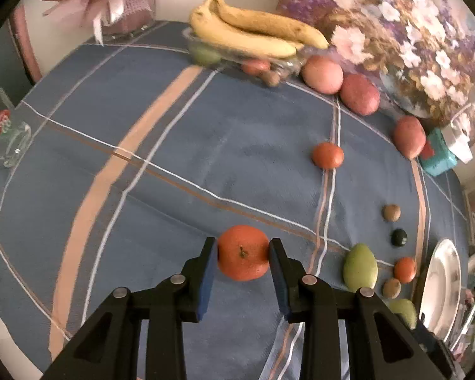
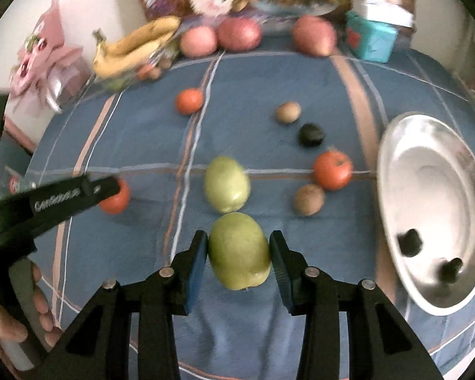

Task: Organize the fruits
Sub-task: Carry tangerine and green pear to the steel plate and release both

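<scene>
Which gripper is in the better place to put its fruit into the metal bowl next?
Right. The right gripper holds a green pear beside the metal bowl; the left gripper with its orange is farther.

Your left gripper (image 1: 243, 255) squeezes an orange mandarin (image 1: 243, 252) with its two blue pads, one on each side. The blue checked tablecloth (image 1: 161, 145) lies under it. To the right sit a green pear (image 1: 360, 267) and a silver plate (image 1: 443, 288). Far back, yellow bananas (image 1: 253, 28) rest on a clear bowl (image 1: 205, 52).
</scene>
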